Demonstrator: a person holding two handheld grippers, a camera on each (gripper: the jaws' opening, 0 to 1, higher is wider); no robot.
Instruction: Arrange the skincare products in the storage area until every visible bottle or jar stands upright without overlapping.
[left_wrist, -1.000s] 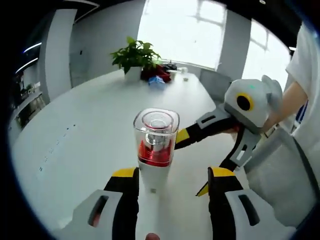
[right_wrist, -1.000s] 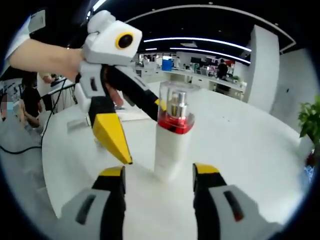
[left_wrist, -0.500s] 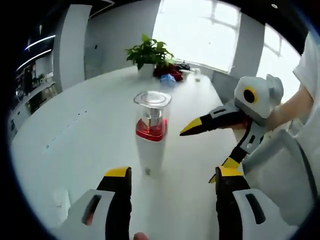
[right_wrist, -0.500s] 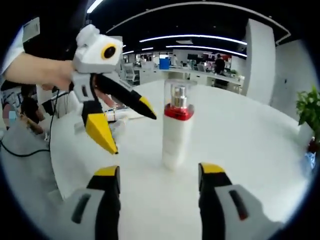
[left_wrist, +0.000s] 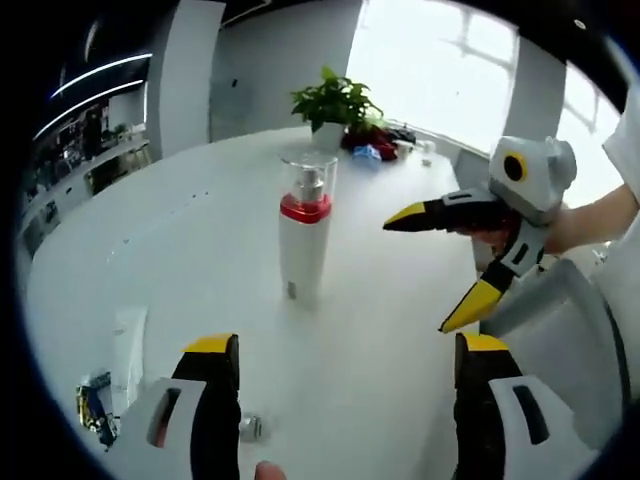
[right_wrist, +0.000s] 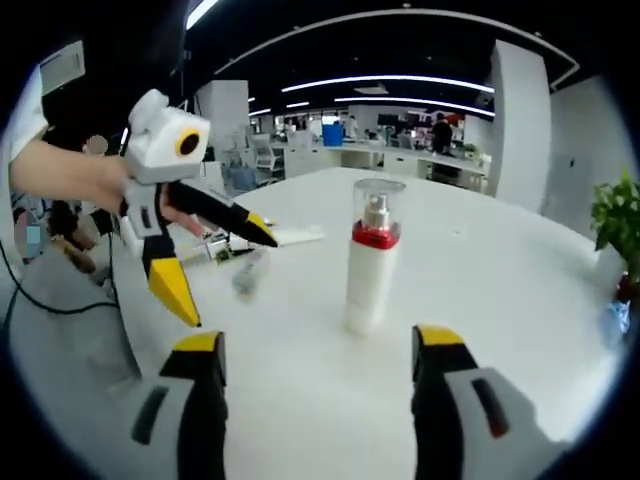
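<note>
Now that both claws have drawn back from the pump bottle (left_wrist: 303, 238), left standing upright and untouched near the middle of the white bench (left_wrist: 150, 260). Left claw (left_wrist: 340, 350) spread wide, pinching nothing; right claw (right_wrist: 320, 345) likewise spread and bare. One item probably settled. Clear cap over a red collar and silver pump; contents of the white body not visible. Small tube (right_wrist: 247, 272) lying flat toward the bench edge, likely next; more clutter (left_wrist: 95, 408) at the near edge.

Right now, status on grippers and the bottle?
Both grippers open, clear of bottle: left gripper, right gripper. White pump bottle upright on table, nothing touching it. Small tube lying flat nearby.
</note>
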